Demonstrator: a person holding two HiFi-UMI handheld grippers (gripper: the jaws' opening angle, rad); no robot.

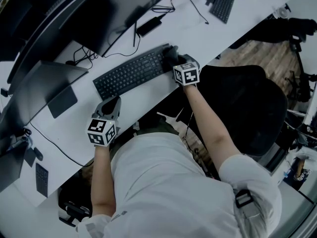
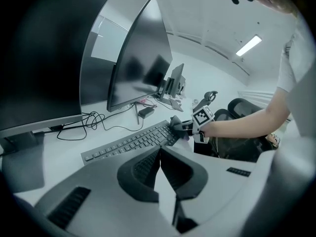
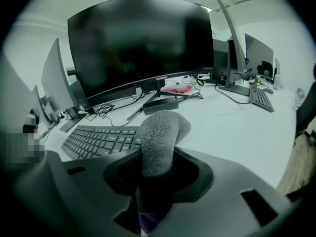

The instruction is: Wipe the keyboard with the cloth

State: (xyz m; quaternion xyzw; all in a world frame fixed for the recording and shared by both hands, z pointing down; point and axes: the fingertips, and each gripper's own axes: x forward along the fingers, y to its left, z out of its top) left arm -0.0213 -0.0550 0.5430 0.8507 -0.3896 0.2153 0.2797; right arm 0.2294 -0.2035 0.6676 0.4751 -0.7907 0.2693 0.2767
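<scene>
A black keyboard [image 1: 130, 72] lies slantwise on the white desk [image 1: 198, 31], in front of a big curved monitor. At the keyboard's right end, my right gripper [image 1: 171, 58] is shut on a dark fluffy cloth [image 3: 159, 132]. The cloth [image 2: 177, 124] rests against the rightmost keys. In the right gripper view the keyboard [image 3: 96, 139] stretches off to the left of the cloth. My left gripper [image 1: 113, 103] sits near the keyboard's front left corner, above the desk. Its jaws are closed together with nothing between them, and the left gripper [image 2: 160, 154] points along the keyboard [image 2: 131, 143].
A curved monitor [image 1: 94, 11] stands behind the keyboard, with cables and a black power brick [image 1: 148, 26] beside its stand. A second screen [image 1: 42, 86] is at the left and another keyboard [image 1: 223, 3] lies far right. A black office chair [image 1: 252, 108] stands right of the person.
</scene>
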